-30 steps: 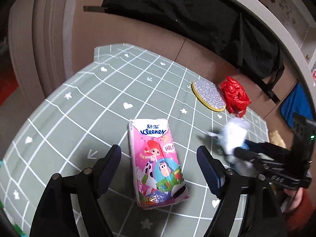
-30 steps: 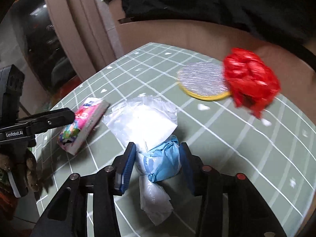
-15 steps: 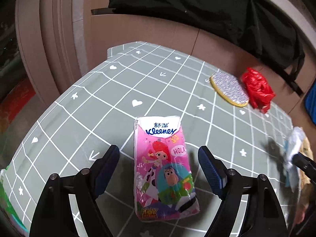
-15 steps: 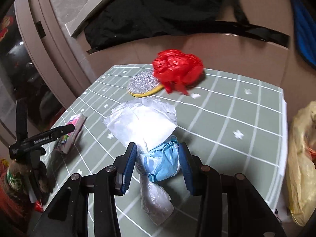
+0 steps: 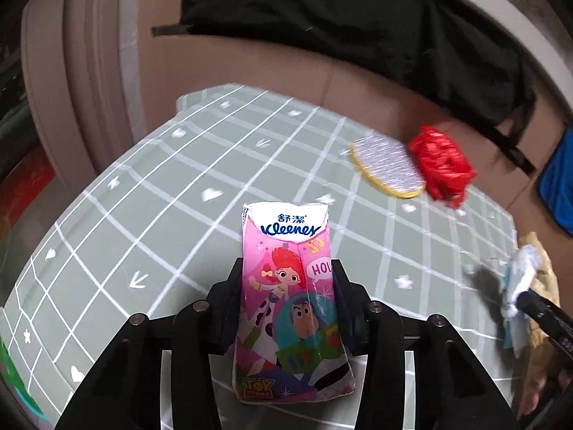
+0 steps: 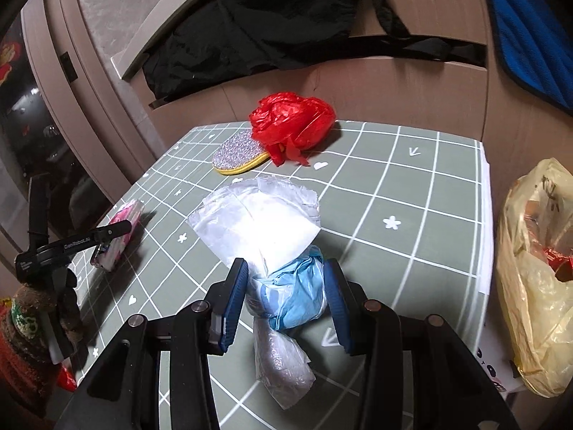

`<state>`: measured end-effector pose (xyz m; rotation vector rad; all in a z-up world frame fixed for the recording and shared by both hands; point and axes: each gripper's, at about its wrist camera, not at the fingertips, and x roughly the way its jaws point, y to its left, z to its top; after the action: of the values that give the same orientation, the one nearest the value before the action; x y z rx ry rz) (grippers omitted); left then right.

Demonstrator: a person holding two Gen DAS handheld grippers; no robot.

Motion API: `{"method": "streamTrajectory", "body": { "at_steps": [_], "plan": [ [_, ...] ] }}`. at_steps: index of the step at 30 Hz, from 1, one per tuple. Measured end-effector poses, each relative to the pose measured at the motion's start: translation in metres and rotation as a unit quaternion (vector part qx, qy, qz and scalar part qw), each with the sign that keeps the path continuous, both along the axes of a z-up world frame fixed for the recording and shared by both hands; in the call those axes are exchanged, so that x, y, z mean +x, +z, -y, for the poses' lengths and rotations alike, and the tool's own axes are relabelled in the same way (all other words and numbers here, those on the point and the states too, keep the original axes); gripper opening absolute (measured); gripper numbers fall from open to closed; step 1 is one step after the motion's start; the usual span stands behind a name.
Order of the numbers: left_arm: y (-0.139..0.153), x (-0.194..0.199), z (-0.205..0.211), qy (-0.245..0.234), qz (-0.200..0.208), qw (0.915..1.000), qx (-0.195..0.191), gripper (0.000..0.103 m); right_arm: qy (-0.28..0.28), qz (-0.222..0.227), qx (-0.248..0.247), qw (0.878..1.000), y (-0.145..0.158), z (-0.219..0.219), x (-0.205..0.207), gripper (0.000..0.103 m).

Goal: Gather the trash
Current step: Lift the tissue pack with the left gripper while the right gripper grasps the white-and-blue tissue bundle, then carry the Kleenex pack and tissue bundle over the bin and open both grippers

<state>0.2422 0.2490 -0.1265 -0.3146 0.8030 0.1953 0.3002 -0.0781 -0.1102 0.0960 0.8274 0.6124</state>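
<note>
- On the green checked tabletop [image 5: 150,193] lies a tissue pack [image 5: 290,297], its long axis running straight away from the left gripper [image 5: 286,286], white Kleenex end farthest off, "Toy Story" end nearest.
- Left gripper: its fingers [image 5: 232,297] have just been closing and now press on both long sides of the tissue pack.
- Tissue pack's look: pink soft wrapper printed with cartoon figures, its near corners crumpled.
- Right gripper [image 6: 286,286]: blue fingers [image 6: 234,297] part-open and clamped on a bundle of wrappers [image 6: 286,286], a pale blue wad with a clear white sheet fanning away and a clear tail hanging toward the camera.
- Beside the tabletop's right edge hangs a yellow plastic bag [image 6: 533,286], open, with red and brown scraps inside.
- Near the far edge a crumpled red bag [image 6: 292,122] touches a glittery yellow-rimmed pad [image 6: 240,152].
</note>
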Motion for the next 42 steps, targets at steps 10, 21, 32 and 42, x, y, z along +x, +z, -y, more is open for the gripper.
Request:
{"method": "streamTrajectory", "body": {
  "at_steps": [10,21,32,42],
  "plan": [
    [0.079,0.014,0.086,-0.090,0.091,0.9916,-0.016,0.045,-0.016,0.067,0.018,0.997,0.052,0.036,-0.006,0.040],
    [0.176,0.040,0.205,-0.193,0.212,0.9580,-0.014,0.045,-0.080,0.200,0.031,0.976,0.162,0.128,-0.016,0.040],
    [0.174,0.074,0.324,-0.272,0.216,0.9377,-0.013,0.045,-0.181,0.236,0.000,0.955,0.184,0.233,-0.024,0.040],
    [0.142,0.083,0.383,-0.301,0.200,0.9323,0.011,0.045,-0.215,0.195,0.006,0.957,0.144,0.284,-0.021,0.040]
  ]
}}
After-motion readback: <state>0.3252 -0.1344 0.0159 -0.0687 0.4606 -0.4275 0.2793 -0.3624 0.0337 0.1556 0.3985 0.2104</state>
